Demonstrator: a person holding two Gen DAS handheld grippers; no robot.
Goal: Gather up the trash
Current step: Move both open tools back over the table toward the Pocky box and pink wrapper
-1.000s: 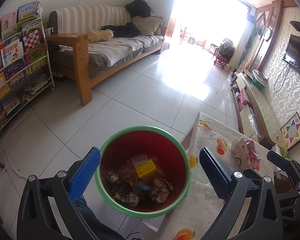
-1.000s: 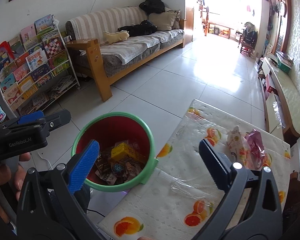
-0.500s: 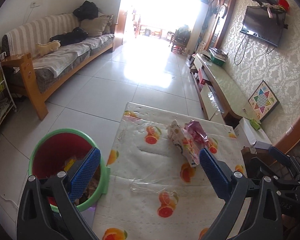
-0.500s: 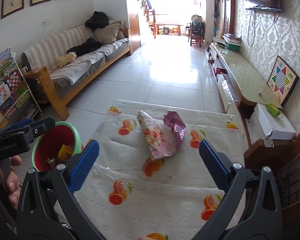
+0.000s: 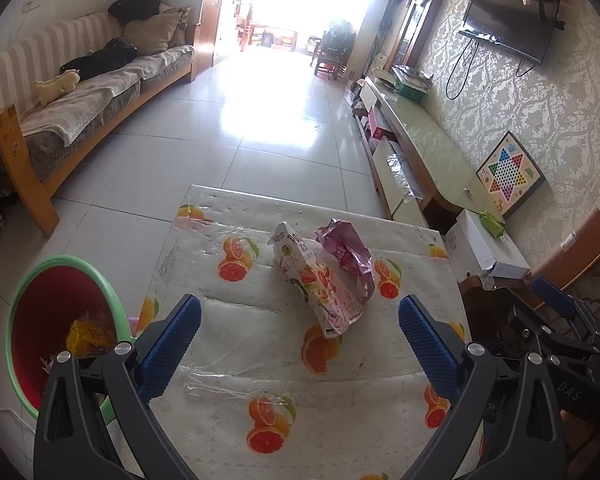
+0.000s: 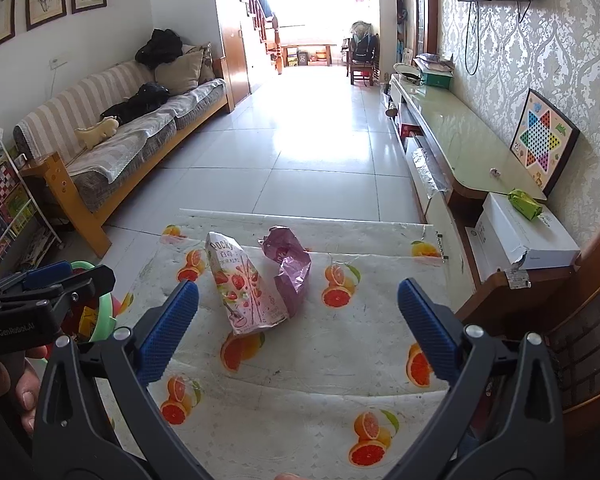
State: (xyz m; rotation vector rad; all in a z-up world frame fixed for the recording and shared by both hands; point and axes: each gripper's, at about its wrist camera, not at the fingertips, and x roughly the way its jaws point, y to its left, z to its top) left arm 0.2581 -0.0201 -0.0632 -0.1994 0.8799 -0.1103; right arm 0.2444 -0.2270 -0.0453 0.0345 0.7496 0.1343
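Note:
A pink strawberry Pocky box [image 5: 316, 280] [image 6: 244, 284] lies on the table with the orange-print cloth [image 5: 260, 360] [image 6: 340, 360]. A crumpled purple wrapper [image 5: 348, 252] [image 6: 290, 268] lies just right of it, touching. A red bin with a green rim [image 5: 18, 280] [image 6: 106, 312] stands at the table's left, holding several pieces of trash. My left gripper [image 5: 298, 334] is open and empty, short of the box. My right gripper [image 6: 298, 326] is open and empty, also short of the box; it also shows at the right in the left wrist view [image 5: 556, 320].
A sofa [image 6: 132, 136] lines the left wall, a book rack [image 6: 0, 208] beside it. A long low cabinet [image 6: 460, 148] and a white box [image 6: 520, 232] stand to the right. Tiled floor [image 6: 320, 152] stretches ahead.
Both grippers have swung right from over the bin to face the table, and moved a little nearer the Pocky box and wrapper. Both stay open.

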